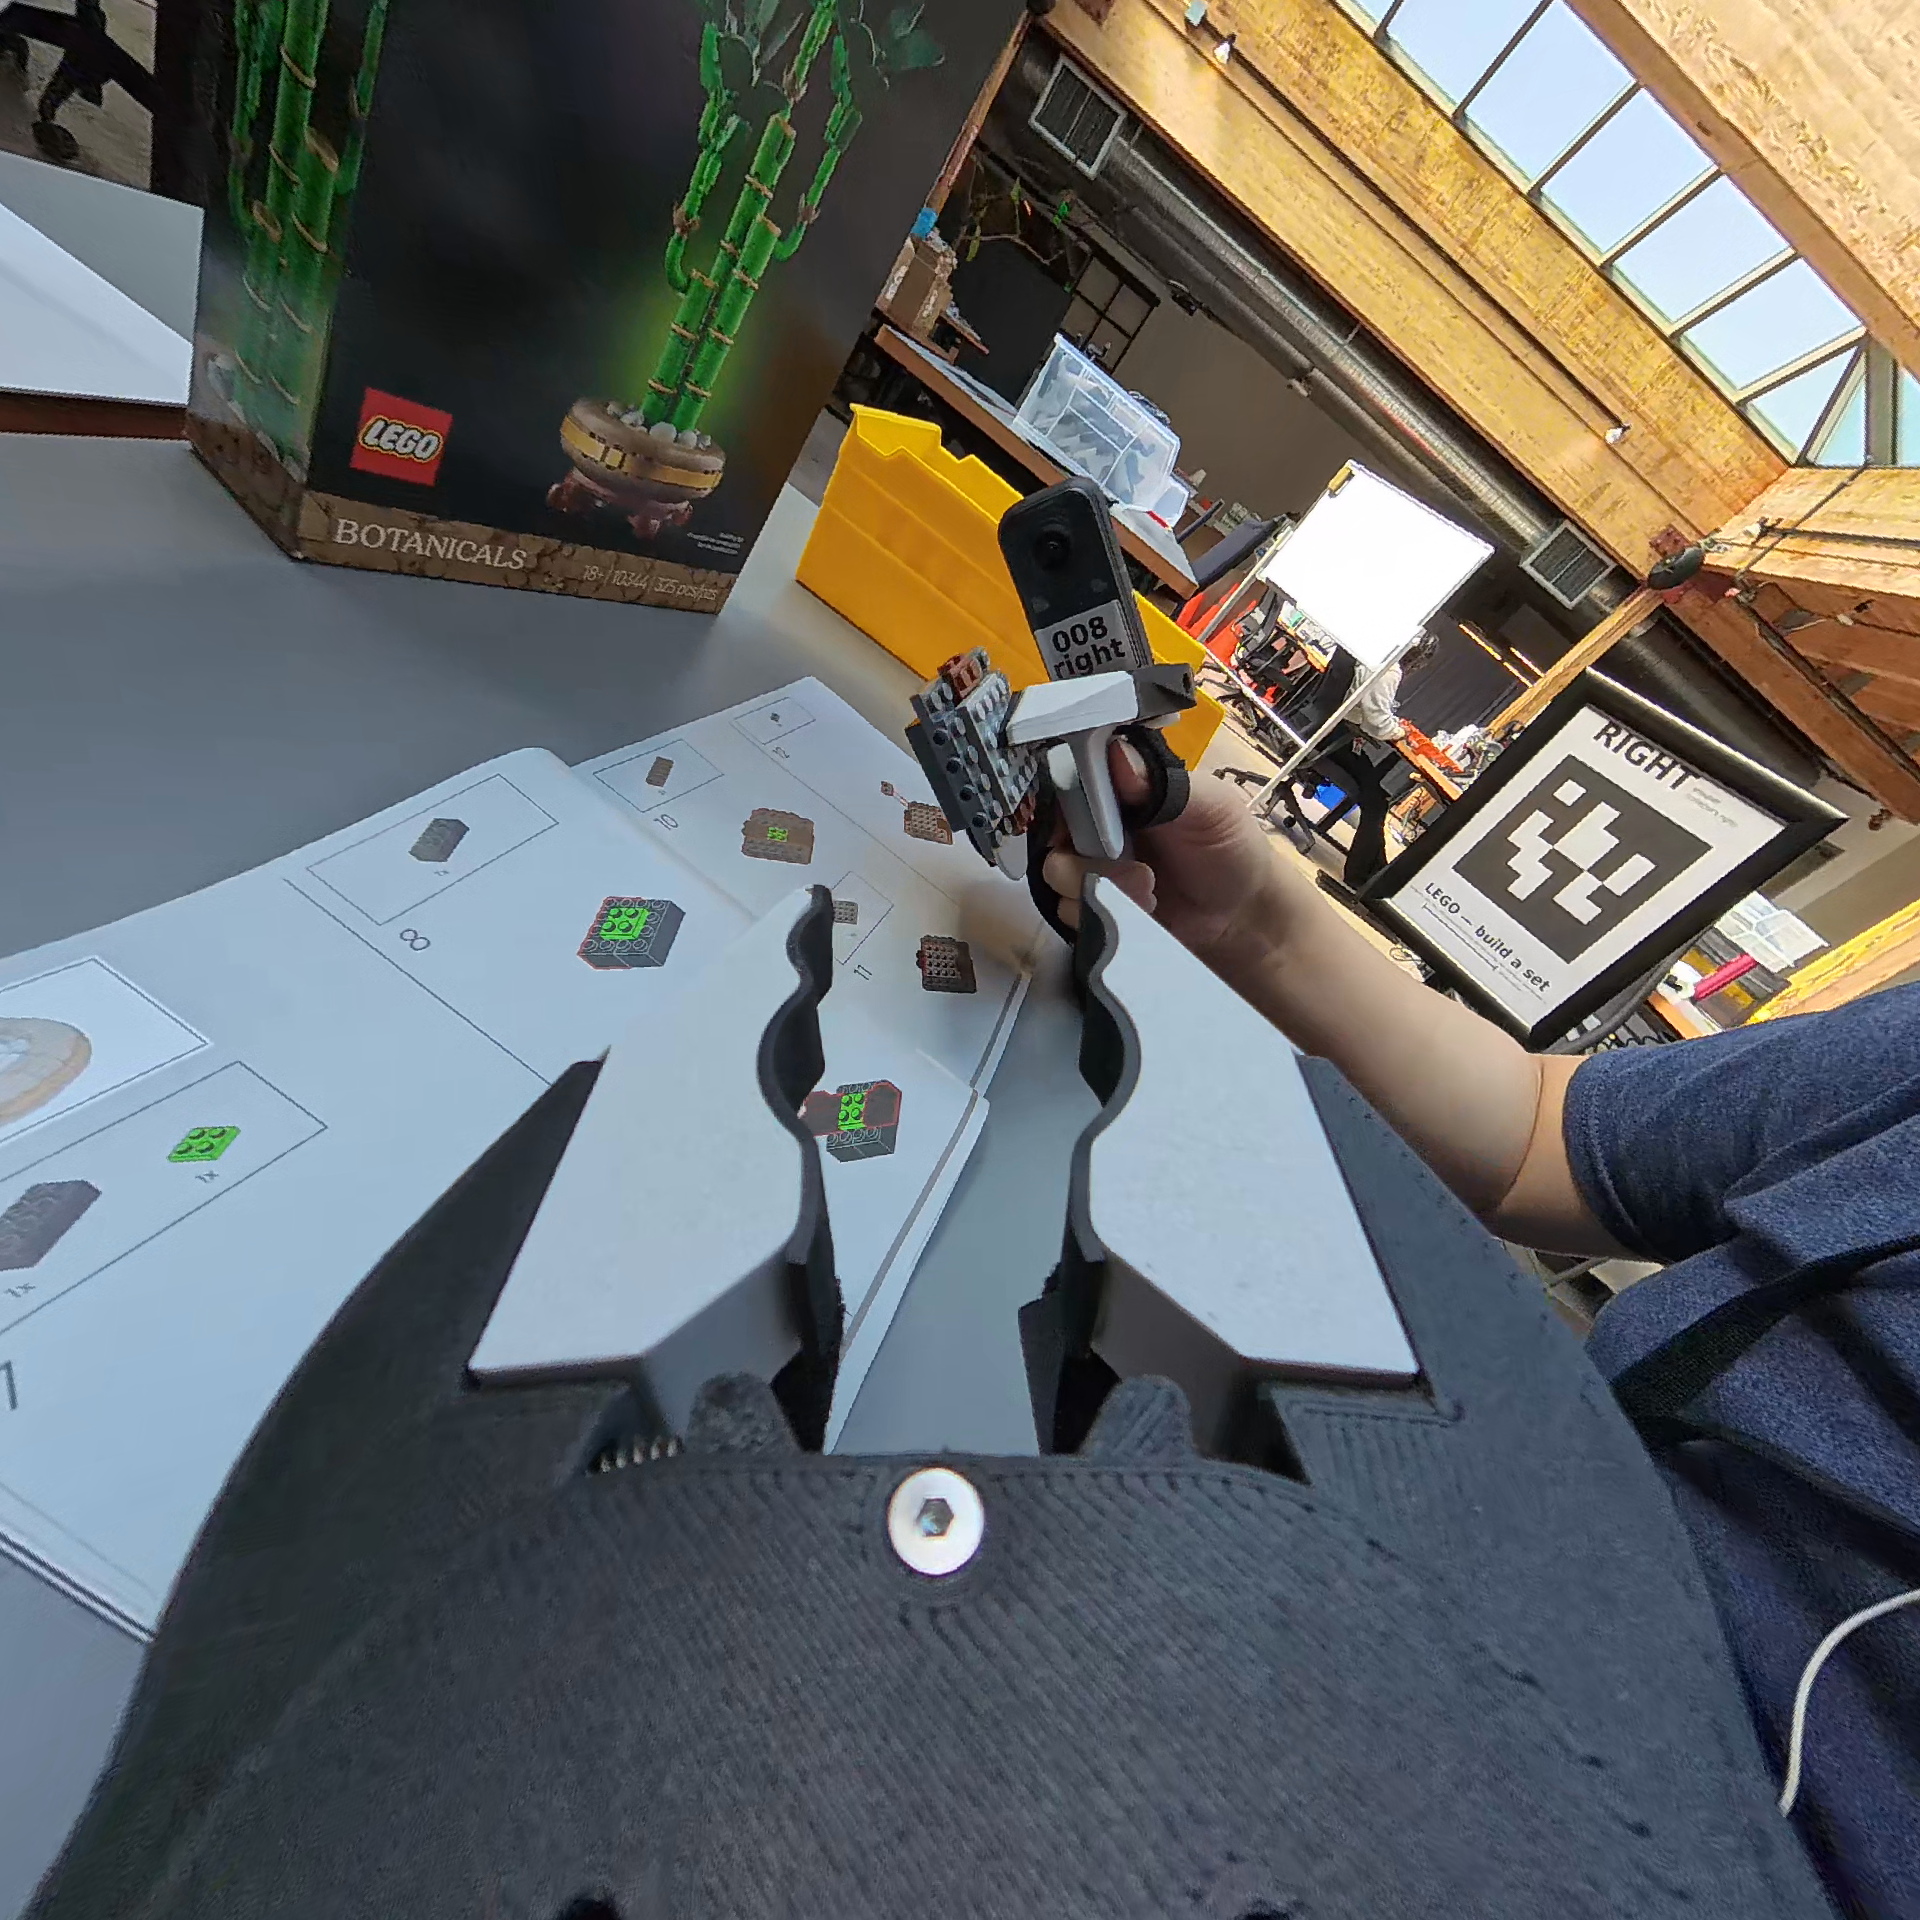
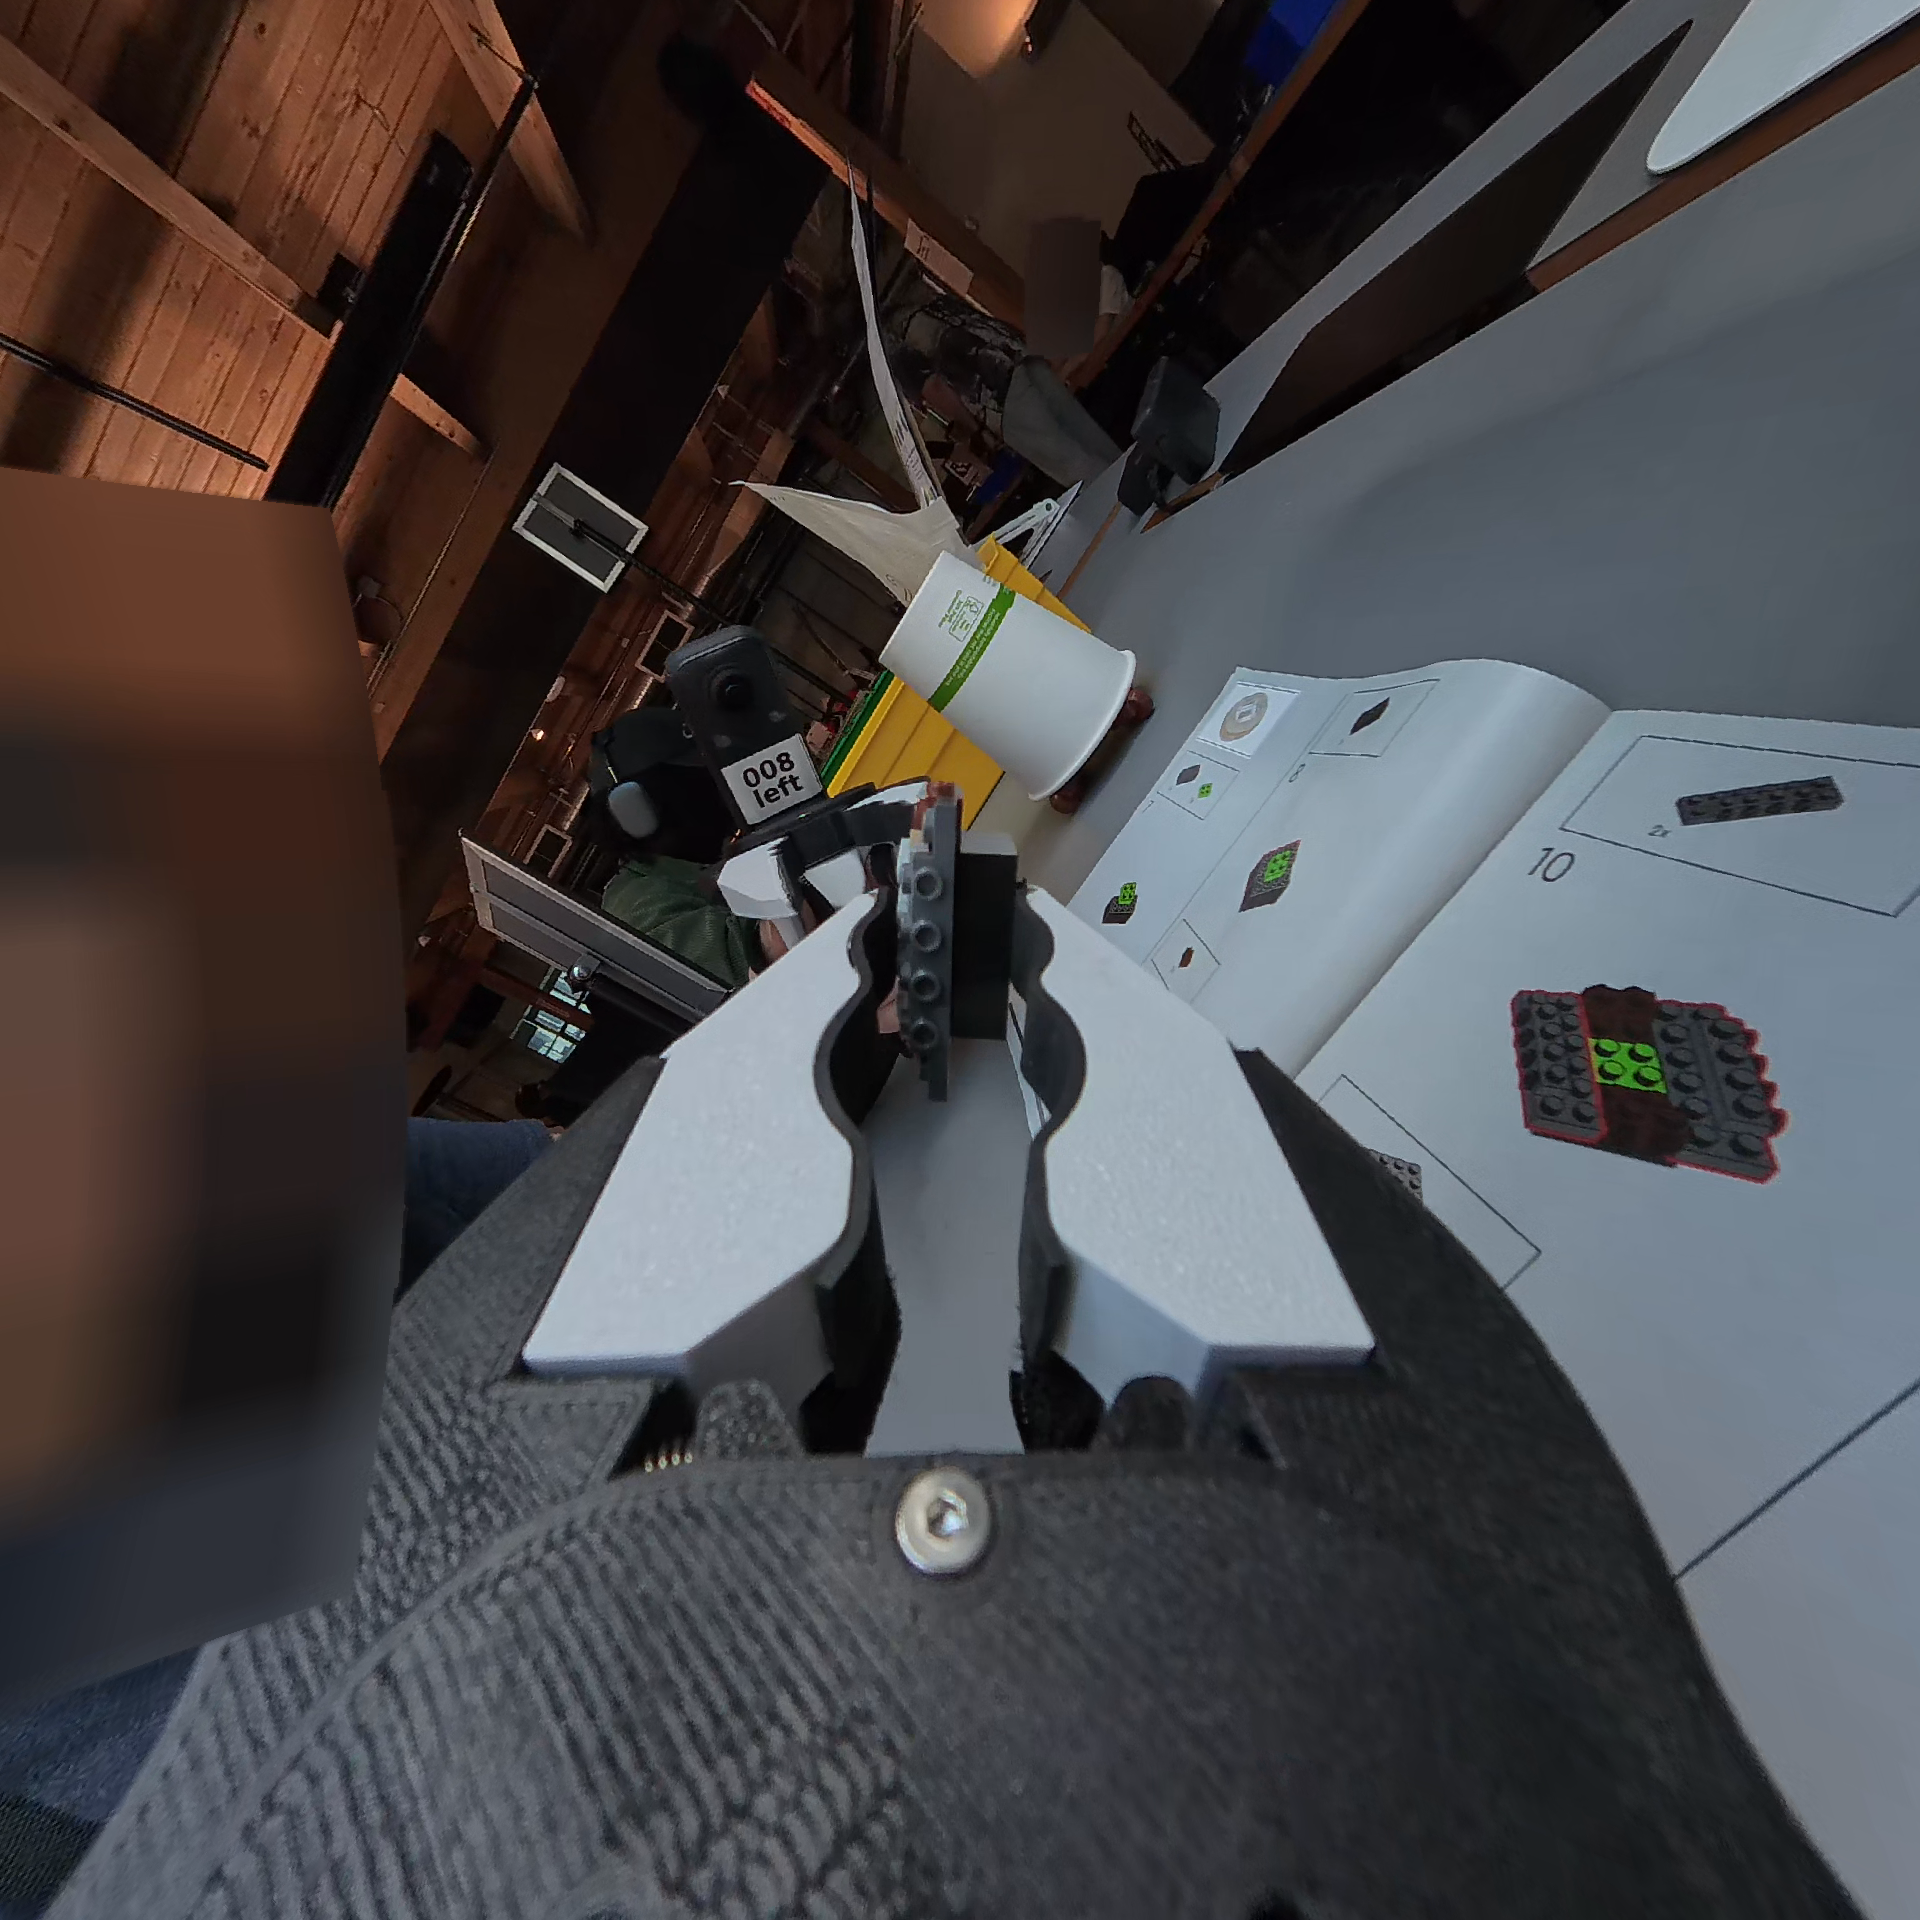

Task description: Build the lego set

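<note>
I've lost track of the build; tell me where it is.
The grey brick assembly is clamped in the right gripper, held up above the open instruction booklet.

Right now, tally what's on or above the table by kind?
Claws: 2 (left claw, right claw)
Brick assembly: 1
Instruction booklet: 1
Set box: 1
Yellow bin: 1
Paper cup: 1
Total: 7

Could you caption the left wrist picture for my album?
Empty left claw hangs open over the instruction booklet while the right claw holds up a grey brick assembly.
</note>
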`<state>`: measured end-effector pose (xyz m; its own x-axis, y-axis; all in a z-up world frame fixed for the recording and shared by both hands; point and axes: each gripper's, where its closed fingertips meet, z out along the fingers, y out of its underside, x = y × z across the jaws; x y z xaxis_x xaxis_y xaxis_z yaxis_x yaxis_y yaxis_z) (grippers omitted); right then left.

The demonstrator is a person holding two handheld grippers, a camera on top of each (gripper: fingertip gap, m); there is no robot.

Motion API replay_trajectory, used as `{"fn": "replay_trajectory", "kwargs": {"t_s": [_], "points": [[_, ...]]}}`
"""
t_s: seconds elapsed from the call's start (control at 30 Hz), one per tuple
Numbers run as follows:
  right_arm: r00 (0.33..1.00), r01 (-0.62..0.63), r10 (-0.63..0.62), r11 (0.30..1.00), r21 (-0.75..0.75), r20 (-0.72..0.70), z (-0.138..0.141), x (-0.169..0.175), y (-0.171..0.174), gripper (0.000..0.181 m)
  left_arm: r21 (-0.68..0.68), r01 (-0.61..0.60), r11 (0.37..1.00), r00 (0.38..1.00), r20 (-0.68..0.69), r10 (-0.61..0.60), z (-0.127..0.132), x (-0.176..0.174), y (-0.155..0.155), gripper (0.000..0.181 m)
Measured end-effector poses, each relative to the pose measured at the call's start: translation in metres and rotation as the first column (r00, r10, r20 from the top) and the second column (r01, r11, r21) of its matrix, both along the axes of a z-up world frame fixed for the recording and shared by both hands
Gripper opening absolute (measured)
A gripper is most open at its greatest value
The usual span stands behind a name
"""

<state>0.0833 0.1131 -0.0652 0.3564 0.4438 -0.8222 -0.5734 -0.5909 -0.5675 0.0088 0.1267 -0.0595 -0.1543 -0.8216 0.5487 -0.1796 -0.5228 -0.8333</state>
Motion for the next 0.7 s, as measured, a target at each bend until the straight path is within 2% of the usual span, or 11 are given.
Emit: {"fn": "replay_trajectory", "kwargs": {"t_s": [0.7], "points": [[0.998,-0.061,0.061,0.998,-0.035,-0.02,-0.002,-0.014,-0.004,0.02,0.001,0.026,1.0,0.999,-0.044,-0.026,-0.012,0.004,-0.006,0.045]]}}
